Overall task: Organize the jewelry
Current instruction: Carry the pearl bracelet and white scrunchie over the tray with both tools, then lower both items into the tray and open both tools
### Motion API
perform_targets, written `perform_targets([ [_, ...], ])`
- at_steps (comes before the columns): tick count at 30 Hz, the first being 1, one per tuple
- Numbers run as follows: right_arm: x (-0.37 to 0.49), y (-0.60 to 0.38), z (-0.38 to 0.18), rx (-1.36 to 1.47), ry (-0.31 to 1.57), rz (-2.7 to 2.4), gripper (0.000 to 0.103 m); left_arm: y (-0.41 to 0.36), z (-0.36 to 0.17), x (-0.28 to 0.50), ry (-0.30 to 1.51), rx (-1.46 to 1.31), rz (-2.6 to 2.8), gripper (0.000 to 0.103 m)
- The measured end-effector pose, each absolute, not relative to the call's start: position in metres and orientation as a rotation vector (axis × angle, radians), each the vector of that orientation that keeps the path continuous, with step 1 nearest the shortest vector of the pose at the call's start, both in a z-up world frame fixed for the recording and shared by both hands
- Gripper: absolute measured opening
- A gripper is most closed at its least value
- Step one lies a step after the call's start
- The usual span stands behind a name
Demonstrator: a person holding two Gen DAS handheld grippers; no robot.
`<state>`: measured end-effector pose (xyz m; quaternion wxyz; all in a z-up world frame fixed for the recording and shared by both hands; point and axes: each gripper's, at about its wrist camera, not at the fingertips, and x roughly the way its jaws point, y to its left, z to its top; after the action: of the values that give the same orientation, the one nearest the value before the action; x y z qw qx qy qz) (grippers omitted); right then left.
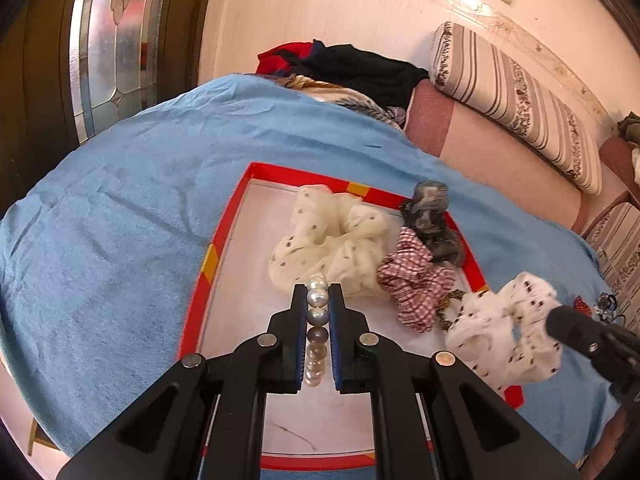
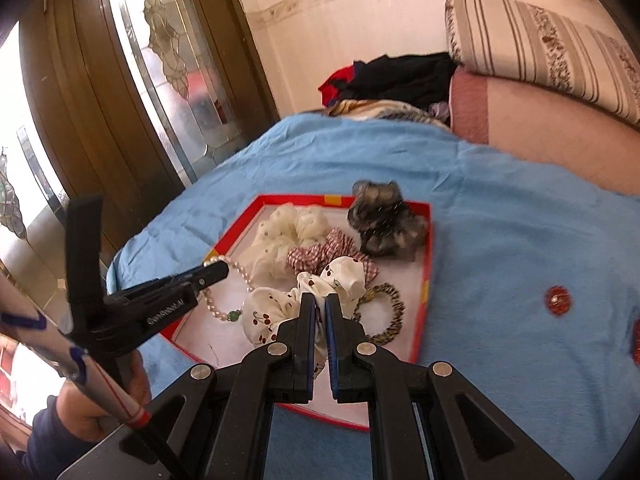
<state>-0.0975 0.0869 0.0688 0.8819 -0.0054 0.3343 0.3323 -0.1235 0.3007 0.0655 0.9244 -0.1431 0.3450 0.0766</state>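
Note:
A red-rimmed tray with a white floor lies on the blue blanket. My left gripper is shut on a pearl strand over the tray's near left part. In the right wrist view the pearl strand loops down from the left gripper, with a green bead low on it. My right gripper is shut on a white cherry-print scrunchie above the tray's near edge. The same scrunchie hangs from the right gripper in the left wrist view.
Inside the tray lie a cream dotted scrunchie, a red checked scrunchie, a grey scrunchie and a leopard-print hair tie. Small red pieces lie on the blanket to the right. Clothes are piled at the far end.

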Motion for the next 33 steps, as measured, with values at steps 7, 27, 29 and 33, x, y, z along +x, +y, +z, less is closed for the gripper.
perform_targets([
  [7, -0.084, 0.107, 0.053, -0.023, 0.729, 0.688, 0.006, 0.303, 0.059, -0.116, 0.734, -0.319, 0.161, 0.009],
  [27, -0.055, 0.114, 0.018, -0.048, 0.804, 0.607, 0.006, 0.294, 0.047, -0.103, 0.785, -0.295, 0.183, 0.009],
  [29, -0.053, 0.114, 0.017, -0.043, 0.808, 0.607, 0.006, 0.292, 0.047, -0.102, 0.784, -0.282, 0.185, 0.009],
  [33, -0.052, 0.114, 0.014, -0.046, 0.813, 0.604, 0.006, 0.288, 0.048, -0.102, 0.780, -0.263, 0.191, 0.009],
])
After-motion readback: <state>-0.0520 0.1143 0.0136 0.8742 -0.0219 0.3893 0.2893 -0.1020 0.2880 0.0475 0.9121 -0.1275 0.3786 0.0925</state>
